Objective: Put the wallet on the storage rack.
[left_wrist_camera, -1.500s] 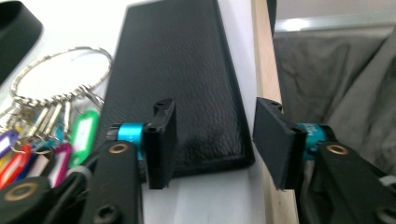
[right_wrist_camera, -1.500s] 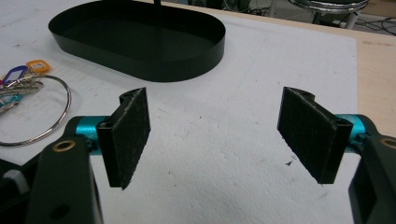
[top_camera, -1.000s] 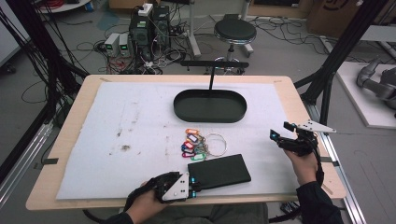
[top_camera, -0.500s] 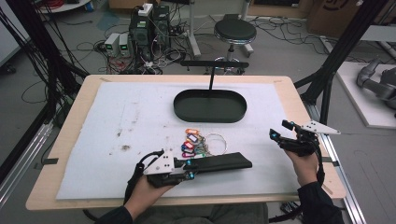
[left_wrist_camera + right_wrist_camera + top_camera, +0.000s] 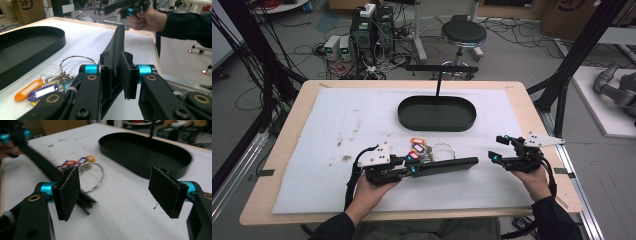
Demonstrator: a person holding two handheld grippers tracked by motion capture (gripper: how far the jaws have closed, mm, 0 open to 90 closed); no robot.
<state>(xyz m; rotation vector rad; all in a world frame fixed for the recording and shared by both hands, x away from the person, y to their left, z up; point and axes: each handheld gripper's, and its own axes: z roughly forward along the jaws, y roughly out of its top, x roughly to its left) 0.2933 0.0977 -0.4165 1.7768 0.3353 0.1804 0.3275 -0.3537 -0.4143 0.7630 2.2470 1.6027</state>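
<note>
A flat black case [image 5: 447, 166] stands tipped on its long edge on the white mat, pointing right. My left gripper [image 5: 412, 168] is shut on its left end; in the left gripper view the pads [image 5: 127, 75] clamp the case [image 5: 117, 42] edge-on, with my left gripper [image 5: 117, 75] low in the picture. A key ring with coloured tags [image 5: 422, 150] lies just behind the case, also seen as the tags and ring [image 5: 50, 85]. My right gripper [image 5: 498, 148] hovers open to the right of the case; nothing is between its pads [image 5: 67, 192], my right gripper [image 5: 117, 192] facing the keys [image 5: 87, 170].
A black oval tray [image 5: 437, 127] sits at the back middle of the mat, with a thin T-shaped stand [image 5: 439, 82] rising behind it. Its wall shows as the tray [image 5: 30, 47] and the tray [image 5: 140, 170]. The wooden table edge [image 5: 412, 215] runs along the front.
The left hand moved away from the front edge towards the keys. The black case went from lying flat to standing on its edge in the left gripper. The right gripper stayed put.
</note>
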